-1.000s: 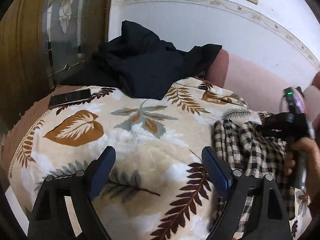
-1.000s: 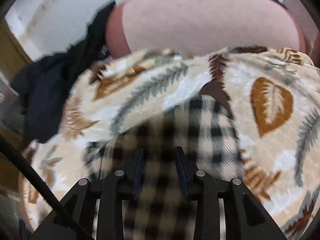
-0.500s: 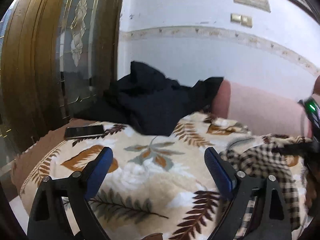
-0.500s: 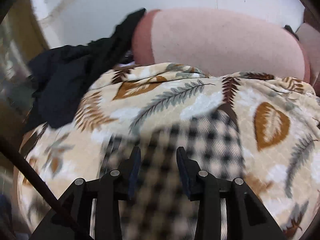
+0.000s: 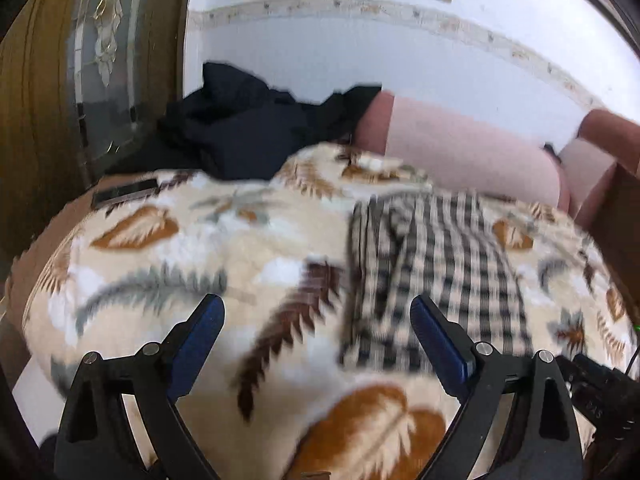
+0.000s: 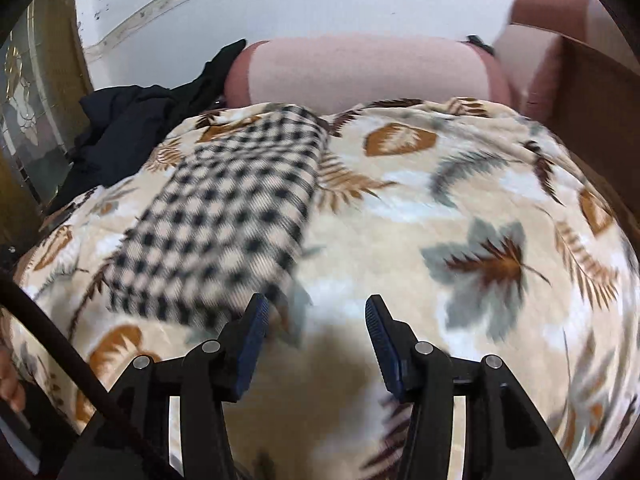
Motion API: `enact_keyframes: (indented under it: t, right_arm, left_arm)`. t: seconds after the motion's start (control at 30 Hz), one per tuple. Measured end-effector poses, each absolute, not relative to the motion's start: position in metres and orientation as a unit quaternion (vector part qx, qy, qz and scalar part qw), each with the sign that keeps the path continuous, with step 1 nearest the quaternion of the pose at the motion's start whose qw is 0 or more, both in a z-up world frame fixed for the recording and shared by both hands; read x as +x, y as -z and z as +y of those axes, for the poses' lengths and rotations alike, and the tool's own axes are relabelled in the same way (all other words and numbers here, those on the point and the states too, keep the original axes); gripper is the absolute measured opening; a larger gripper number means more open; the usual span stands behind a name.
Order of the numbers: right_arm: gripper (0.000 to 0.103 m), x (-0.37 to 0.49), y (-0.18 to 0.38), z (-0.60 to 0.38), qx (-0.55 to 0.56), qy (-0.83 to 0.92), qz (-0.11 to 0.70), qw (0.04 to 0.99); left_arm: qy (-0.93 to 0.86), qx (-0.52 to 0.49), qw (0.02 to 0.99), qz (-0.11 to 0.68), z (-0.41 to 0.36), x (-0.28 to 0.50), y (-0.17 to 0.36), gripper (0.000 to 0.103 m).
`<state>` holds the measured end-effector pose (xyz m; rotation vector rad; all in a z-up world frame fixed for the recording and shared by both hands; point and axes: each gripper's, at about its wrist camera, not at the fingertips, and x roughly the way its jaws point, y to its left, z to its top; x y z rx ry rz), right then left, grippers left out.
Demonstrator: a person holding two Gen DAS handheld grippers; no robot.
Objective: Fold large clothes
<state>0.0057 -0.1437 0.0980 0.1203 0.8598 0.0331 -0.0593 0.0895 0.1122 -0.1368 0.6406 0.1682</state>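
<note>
A beige and black checked garment lies folded in a long strip on the leaf-patterned blanket; it also shows in the right wrist view. My left gripper is open and empty, held above the blanket just left of the garment's near end. My right gripper is open and empty, just right of the garment's near corner, above the blanket. Both views are blurred by motion.
A heap of dark clothes lies at the back left, also in the right wrist view. A phone rests on the blanket's left edge. A pink sofa back and a white wall stand behind. A wooden door is at the left.
My right gripper has opened, let go of the checked garment and drawn back to its right. The garment now lies flat. My left gripper has pulled back and swung right.
</note>
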Motion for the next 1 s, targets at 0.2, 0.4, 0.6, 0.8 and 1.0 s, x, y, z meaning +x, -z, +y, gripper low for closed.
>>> enact_keyframes:
  t: [0.2,0.4,0.6,0.8,1.0]
  right_arm:
    - [0.055,-0.005,-0.095,-0.145,0.077,-0.034,0.423,0.902]
    - [0.058,-0.012,-0.096,-0.141,0.07,-0.029,0.419,0.905]
    - [0.058,-0.014,-0.092,-0.139,0.064,-0.022,0.424,0.903]
    - [0.059,-0.013,-0.085,-0.127,0.055,-0.02,0.435,0.898]
    - [0.061,-0.016,-0.073,-0.121,0.051,-0.006,0.456,0.888]
  left_arm:
    - [-0.079,-0.032,0.905,0.417,0.057,-0.072,-0.061,0.093]
    - [-0.083,-0.009,0.889,0.451,0.047,-0.068,-0.029,0.093]
    - [-0.083,-0.036,0.879,0.469,0.06,-0.063,-0.015,0.093]
    - [-0.073,-0.04,0.882,0.464,0.062,-0.062,-0.012,0.097]
    - [-0.069,-0.029,0.879,0.471,0.058,-0.057,-0.01,0.101]
